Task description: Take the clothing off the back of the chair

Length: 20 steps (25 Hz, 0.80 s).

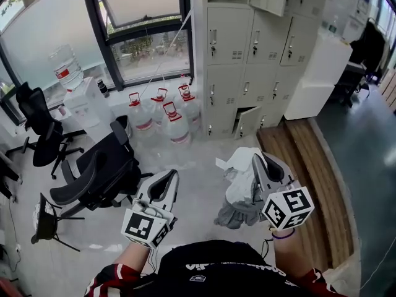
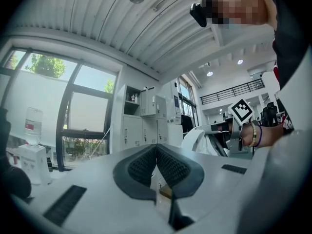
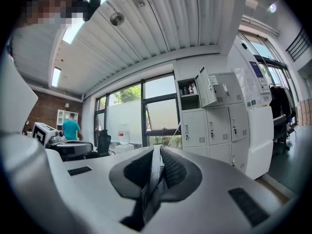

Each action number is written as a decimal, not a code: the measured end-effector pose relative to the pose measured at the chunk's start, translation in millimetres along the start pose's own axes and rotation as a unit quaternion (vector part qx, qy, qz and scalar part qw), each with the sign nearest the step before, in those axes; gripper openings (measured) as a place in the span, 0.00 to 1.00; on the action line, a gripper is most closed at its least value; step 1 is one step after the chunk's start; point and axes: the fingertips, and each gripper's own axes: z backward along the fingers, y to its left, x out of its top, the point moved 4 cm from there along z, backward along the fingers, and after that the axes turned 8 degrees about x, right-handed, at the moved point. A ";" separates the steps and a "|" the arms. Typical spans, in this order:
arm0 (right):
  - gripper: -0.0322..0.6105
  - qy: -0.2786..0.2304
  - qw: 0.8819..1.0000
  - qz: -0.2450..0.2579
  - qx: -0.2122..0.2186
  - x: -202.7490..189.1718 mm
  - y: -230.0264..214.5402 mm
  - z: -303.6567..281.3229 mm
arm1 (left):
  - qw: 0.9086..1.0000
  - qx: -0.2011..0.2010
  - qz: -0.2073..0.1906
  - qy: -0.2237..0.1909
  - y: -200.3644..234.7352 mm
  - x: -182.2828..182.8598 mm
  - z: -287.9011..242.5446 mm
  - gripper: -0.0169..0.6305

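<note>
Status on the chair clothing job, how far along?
Done: the clothing is off the black chair, which looks bare. In hand: right gripper shut on it, held clear of the chair; left gripper shut, empty. Left: only putting it somewhere, probably.

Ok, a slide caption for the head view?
The right claw grips a white-and-grey garment, the left claw shut and empty, a black office chair to the left.

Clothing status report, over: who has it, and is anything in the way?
Right gripper shut on the clothing, hanging clear of the black chair. Left gripper shut, empty. Water jugs ahead, not touching.
</note>
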 end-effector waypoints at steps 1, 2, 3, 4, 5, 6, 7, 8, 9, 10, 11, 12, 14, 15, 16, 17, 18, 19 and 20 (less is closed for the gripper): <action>0.11 -0.001 1.000 0.001 0.000 -1.8 -2.6 1.9 | 1.000 0.002 -0.001 -0.001 -2.4 1.0 -3.3 0.06; 0.11 -0.002 1.000 0.002 0.000 -3.8 -5.2 3.5 | 1.000 0.005 -0.004 -0.004 -4.7 1.8 -6.7 0.06; 0.11 -0.004 1.000 0.002 0.000 -5.4 -7.8 4.7 | 1.000 0.007 -0.007 -0.008 -6.8 2.9 -10.4 0.06; 0.11 -0.006 1.000 0.003 0.000 -6.7 -10.3 5.3 | 1.000 0.008 -0.009 -0.013 -8.4 4.5 -13.9 0.06; 0.11 -0.008 1.000 0.003 0.001 -7.8 -12.0 5.6 | 1.000 0.010 -0.009 -0.015 -9.5 6.3 -16.5 0.06; 0.11 -0.009 1.000 0.003 0.002 -9.4 -12.9 5.6 | 1.000 0.011 -0.008 -0.016 -10.2 7.8 -17.9 0.06; 0.11 -0.009 1.000 0.003 0.003 -11.8 -12.9 5.4 | 1.000 0.012 -0.007 -0.015 -10.6 8.9 -18.3 0.06; 0.11 -0.009 1.000 0.003 0.005 -15.1 -12.2 5.2 | 1.000 0.013 -0.007 -0.015 -11.1 9.4 -18.1 0.06; 0.11 -0.008 1.000 0.003 0.007 -19.0 -11.2 4.8 | 1.000 0.015 -0.006 -0.014 -11.5 9.3 -17.6 0.06; 0.11 -0.007 1.000 0.003 0.009 -22.9 -10.1 4.3 | 1.000 0.017 -0.007 -0.014 -11.8 8.9 -17.2 0.06; 0.11 -0.006 1.000 0.003 0.011 -26.3 -8.9 3.7 | 1.000 0.019 -0.009 -0.013 -11.9 8.4 -16.8 0.06; 0.11 -0.005 1.000 0.003 0.013 -29.2 -7.8 3.0 | 1.000 0.020 -0.010 -0.012 -12.0 8.1 -16.5 0.06; 0.11 -0.002 1.000 0.001 0.017 -33.5 -5.7 1.6 | 1.000 0.021 -0.008 -0.008 -13.0 7.0 -15.8 0.06; 0.11 0.001 1.000 0.001 0.020 -34.8 -4.7 1.0 | 1.000 0.021 -0.006 -0.005 -13.8 6.6 -15.2 0.06; 0.11 0.002 1.000 0.001 0.023 -35.5 -3.9 0.6 | 1.000 0.023 -0.004 -0.003 -14.4 6.1 -14.7 0.06; 0.11 0.004 1.000 0.002 0.025 -35.3 -3.3 0.2 | 1.000 0.024 -0.003 -0.001 -15.1 5.5 -14.6 0.06; 0.11 0.005 1.000 0.004 0.027 -34.6 -2.9 -0.2 | 1.000 0.025 -0.001 0.000 -15.7 4.8 -14.5 0.06; 0.11 0.005 1.000 0.006 0.029 -33.4 -2.5 -0.7 | 1.000 0.025 -0.001 0.001 -16.4 4.7 -14.4 0.06; 0.11 0.004 1.000 0.008 0.030 -31.9 -2.2 -1.1 | 1.000 0.026 -0.001 0.002 -17.1 5.5 -14.0 0.06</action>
